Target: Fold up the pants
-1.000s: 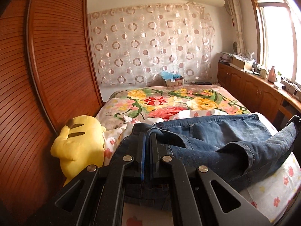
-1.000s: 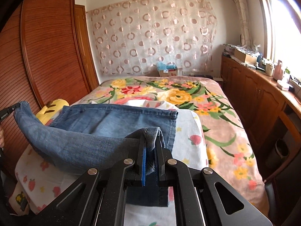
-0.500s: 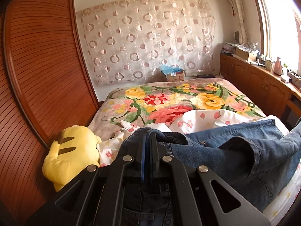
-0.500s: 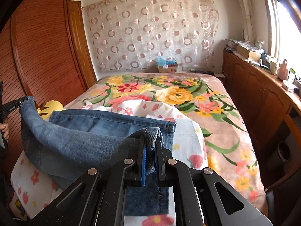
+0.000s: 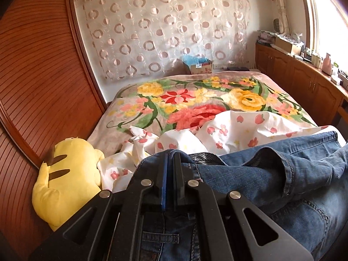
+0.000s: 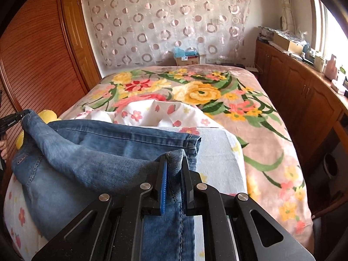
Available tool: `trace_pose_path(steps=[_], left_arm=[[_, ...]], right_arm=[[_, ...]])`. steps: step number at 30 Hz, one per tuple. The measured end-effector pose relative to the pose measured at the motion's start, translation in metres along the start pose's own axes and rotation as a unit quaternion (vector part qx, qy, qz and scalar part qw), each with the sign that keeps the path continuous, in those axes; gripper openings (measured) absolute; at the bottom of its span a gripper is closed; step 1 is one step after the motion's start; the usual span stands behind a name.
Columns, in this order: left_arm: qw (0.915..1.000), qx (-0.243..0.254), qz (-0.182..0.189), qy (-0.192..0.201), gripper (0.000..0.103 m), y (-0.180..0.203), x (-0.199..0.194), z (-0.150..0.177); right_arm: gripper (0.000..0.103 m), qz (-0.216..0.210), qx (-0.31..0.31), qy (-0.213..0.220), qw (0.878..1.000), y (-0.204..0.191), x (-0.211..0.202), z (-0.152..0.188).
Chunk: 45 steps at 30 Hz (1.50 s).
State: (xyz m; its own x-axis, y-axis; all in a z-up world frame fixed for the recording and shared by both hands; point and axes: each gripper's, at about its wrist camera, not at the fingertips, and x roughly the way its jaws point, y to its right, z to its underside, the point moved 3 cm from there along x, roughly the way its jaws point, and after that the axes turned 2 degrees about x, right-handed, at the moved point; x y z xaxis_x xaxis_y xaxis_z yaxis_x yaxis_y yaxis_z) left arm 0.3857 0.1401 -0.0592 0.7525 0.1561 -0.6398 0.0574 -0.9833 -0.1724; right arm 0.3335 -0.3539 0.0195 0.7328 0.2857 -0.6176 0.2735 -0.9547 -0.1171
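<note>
A pair of blue jeans [image 5: 271,174] lies across the near end of the bed, one leg flat and the other lifted over it. My left gripper [image 5: 170,158] is shut on the jeans' waist end, and denim hangs below its fingers. My right gripper [image 6: 174,163] is shut on the hem end of the lifted jeans leg [image 6: 91,163], held above the flat leg's hem [image 6: 191,141]. The left gripper [image 6: 10,119] shows at the far left of the right wrist view, holding the other end up.
The bed has a floral blanket [image 6: 217,95] and a white strawberry-print sheet [image 5: 228,132] under the jeans. A yellow plush toy [image 5: 65,178] sits at the bed's left edge against the wooden wardrobe [image 5: 37,87]. Wooden cabinets [image 6: 304,100] run along the right.
Both grippers have risen and moved forward over the bed with the jeans still held. The lifted leg now drapes further across the flat one.
</note>
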Motion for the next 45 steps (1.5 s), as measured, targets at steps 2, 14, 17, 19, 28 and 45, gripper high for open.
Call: trace_pose_path(steps=[2, 14, 17, 19, 28, 45], left_arm=[[1.0, 0.001, 0.0, 0.002, 0.004, -0.001, 0.002, -0.003], [0.9997, 0.005, 0.011, -0.021, 0.029, -0.008, 0.011, -0.008], [0.9998, 0.007, 0.014, -0.01, 0.051, -0.012, -0.002, -0.007], [0.9997, 0.004, 0.022, -0.002, 0.071, -0.015, -0.012, -0.008], [0.9981, 0.013, 0.058, 0.016, 0.079, 0.007, -0.04, 0.004], [0.9925, 0.02, 0.121, 0.004, 0.079, 0.06, -0.038, 0.042]], right_arm=[[0.01, 0.004, -0.002, 0.008, 1.0, 0.0, -0.001, -0.003], [0.033, 0.053, -0.024, -0.006, 0.998, -0.003, 0.001, 0.0], [0.04, 0.054, -0.018, 0.009, 0.998, -0.001, -0.013, -0.003], [0.041, 0.037, -0.023, 0.015, 0.999, -0.007, -0.018, -0.002], [0.052, -0.055, -0.076, 0.017, 0.995, -0.064, -0.012, 0.005], [0.044, -0.069, -0.224, -0.075, 0.969, -0.126, 0.044, 0.005]])
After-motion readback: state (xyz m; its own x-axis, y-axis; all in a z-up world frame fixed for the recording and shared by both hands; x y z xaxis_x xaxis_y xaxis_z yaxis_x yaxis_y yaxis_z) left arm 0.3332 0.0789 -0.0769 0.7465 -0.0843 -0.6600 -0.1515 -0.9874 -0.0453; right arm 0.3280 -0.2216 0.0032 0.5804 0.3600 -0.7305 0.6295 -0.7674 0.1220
